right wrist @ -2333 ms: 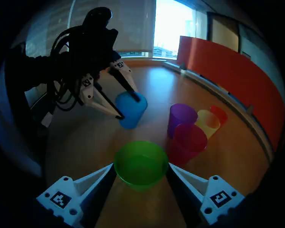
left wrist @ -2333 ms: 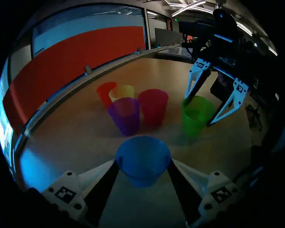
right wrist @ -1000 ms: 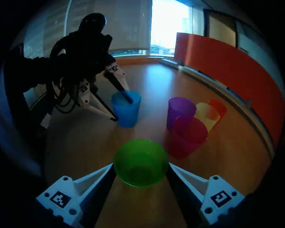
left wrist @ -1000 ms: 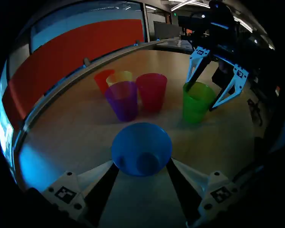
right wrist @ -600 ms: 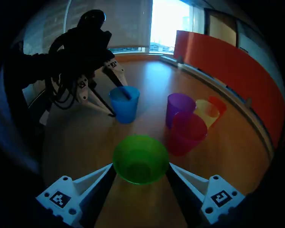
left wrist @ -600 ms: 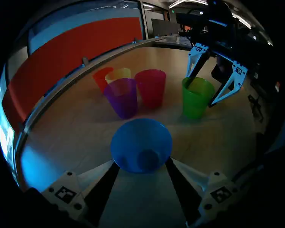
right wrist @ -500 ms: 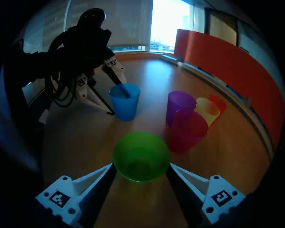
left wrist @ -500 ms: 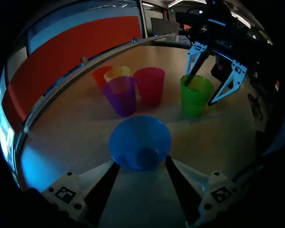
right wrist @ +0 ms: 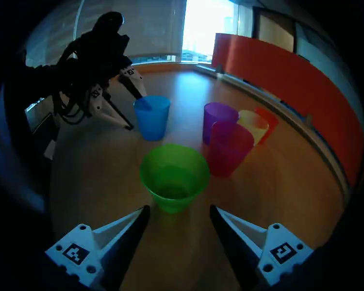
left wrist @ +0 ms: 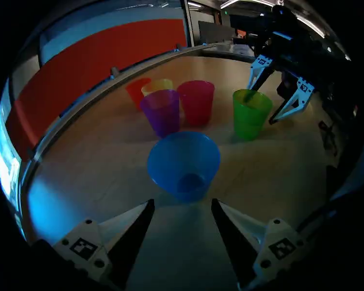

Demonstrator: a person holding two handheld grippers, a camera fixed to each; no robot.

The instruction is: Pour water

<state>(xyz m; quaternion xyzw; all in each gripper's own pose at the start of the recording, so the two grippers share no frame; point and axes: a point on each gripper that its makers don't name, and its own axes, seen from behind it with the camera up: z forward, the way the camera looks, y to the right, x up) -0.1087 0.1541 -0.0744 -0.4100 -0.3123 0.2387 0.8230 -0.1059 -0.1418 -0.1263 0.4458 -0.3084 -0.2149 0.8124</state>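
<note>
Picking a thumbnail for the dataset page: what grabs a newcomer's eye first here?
The blue cup standing dead ahead of the open left hand-held gripper, and likewise the green cup before the right hand-held gripper. Beside them, a tight cluster of purple, pink, yellow and orange cups, with the long red wall panel behind.

The green cup is standing upright on the wooden table, just past the right gripper — its two fingers are spreading wide and touching nothing. Farther off, the blue cup is standing with the left gripper just beside it. To the right, a purple cup, a pink cup, a yellow cup and an orange cup are crowding close together.
</note>
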